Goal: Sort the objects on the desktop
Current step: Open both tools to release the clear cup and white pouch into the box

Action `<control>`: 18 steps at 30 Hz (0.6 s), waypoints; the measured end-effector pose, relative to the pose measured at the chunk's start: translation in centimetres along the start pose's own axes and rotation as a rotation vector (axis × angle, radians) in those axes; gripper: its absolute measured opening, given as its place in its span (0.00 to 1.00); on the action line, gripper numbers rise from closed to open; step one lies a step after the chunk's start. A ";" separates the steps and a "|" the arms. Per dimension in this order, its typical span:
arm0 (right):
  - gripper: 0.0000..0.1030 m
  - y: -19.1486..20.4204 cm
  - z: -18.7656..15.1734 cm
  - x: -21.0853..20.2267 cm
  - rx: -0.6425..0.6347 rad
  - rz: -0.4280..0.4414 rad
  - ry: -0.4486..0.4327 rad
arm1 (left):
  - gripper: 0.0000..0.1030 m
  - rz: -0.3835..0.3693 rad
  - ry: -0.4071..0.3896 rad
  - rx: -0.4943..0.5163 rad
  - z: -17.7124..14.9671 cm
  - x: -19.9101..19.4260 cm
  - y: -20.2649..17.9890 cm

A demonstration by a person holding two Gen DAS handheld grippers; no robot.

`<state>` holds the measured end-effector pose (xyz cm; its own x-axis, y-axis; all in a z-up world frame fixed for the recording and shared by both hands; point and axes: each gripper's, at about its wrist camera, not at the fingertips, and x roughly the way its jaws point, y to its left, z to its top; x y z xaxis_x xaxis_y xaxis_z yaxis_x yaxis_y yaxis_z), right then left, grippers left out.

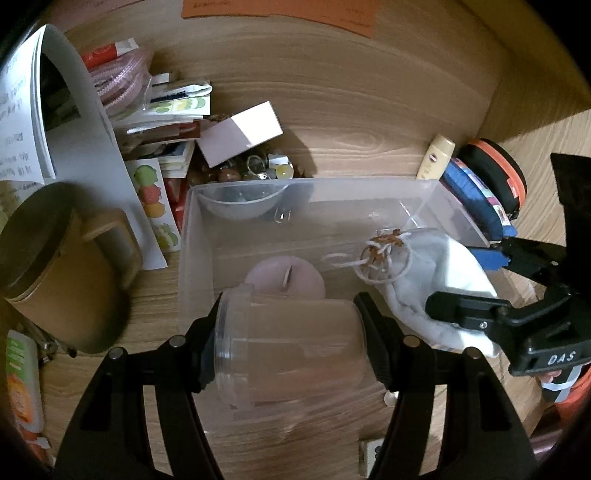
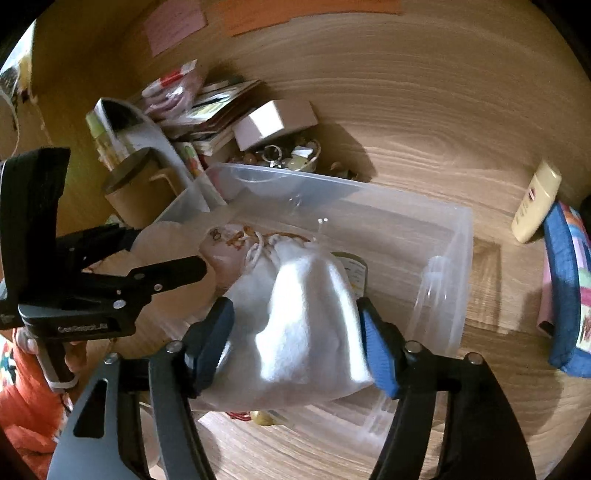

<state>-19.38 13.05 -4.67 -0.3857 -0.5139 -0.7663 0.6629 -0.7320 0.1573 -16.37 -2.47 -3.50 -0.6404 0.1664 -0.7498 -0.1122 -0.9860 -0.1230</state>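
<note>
Over bin [image 1: 192, 236]: jaws clamping jar [image 1: 288, 350], pouch [image 2: 303, 325].

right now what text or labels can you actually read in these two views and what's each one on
"DAS" on the body of the right gripper, in the left wrist view.
"GenRobot_AI", roughly, on the body of the left gripper, in the right wrist view; the letters are soft.
Too blurred to read: print on the white papers, writing on the orange note, the cream tube label, the green-orange packet.
</note>
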 end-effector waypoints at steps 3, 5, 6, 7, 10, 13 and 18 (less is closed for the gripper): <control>0.68 0.2 0.1 -0.2 -0.010 -0.017 0.002 | 0.63 0.015 0.000 0.017 -0.2 0.1 -0.3; 0.72 0.2 0.1 -0.5 -0.008 -0.030 -0.003 | 0.64 -0.007 0.006 0.010 -0.2 0.0 -0.3; 0.76 0.2 0.1 -0.8 -0.006 -0.032 -0.010 | 0.64 0.007 0.000 0.010 -0.3 -0.1 -0.3; 0.78 0.1 0.0 -1.1 -0.004 -0.029 -0.020 | 0.64 0.009 -0.010 0.020 -0.3 -0.2 -0.3; 0.79 0.2 -0.1 -2.0 -0.001 -0.028 -0.038 | 0.64 0.002 -0.018 0.028 -0.2 -0.6 -0.6; 0.79 0.3 -0.3 -2.5 0.000 -0.031 -0.041 | 0.64 0.010 -0.021 0.032 -0.2 -0.7 -0.7; 0.79 0.8 -0.8 -3.7 -0.011 -0.058 -0.066 | 0.64 0.010 -0.032 0.026 -0.3 -1.3 -0.8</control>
<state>-16.89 14.76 -2.20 -0.4648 -0.4998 -0.7308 0.6454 -0.7564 0.1068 -15.21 -1.93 -2.66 -0.6652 0.1575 -0.7299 -0.1254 -0.9872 -0.0987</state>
